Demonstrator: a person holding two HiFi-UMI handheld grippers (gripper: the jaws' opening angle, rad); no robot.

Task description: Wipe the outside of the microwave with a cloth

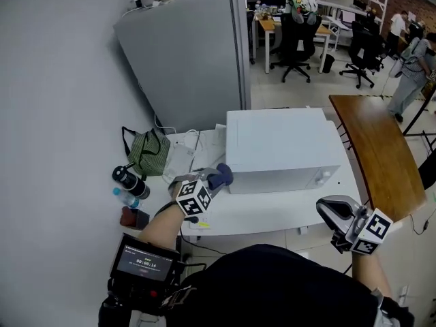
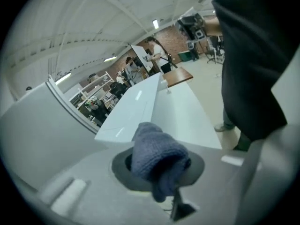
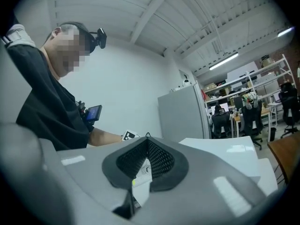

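Note:
A white microwave point(image 1: 283, 148) stands on a white table point(image 1: 272, 213). My left gripper point(image 1: 215, 181) is shut on a bunched blue cloth point(image 1: 221, 176), held at the microwave's front left corner. In the left gripper view the cloth point(image 2: 157, 156) fills the jaws, with the microwave's white side point(image 2: 136, 107) just beyond it. Whether the cloth touches the microwave cannot be told. My right gripper point(image 1: 335, 213) hovers off the table's front right corner, shut and holding nothing. Its black ribbed pads point(image 3: 161, 158) meet at the tips, and the microwave point(image 3: 225, 151) lies to their right.
A tall grey cabinet point(image 1: 191, 46) stands behind the table. A green bag point(image 1: 148, 154), a dark bottle point(image 1: 129, 181) and papers point(image 1: 197, 148) lie left of the microwave. A wooden table point(image 1: 378, 152) runs along the right. Office chairs point(image 1: 296, 36) and a person point(image 1: 409, 73) are farther back.

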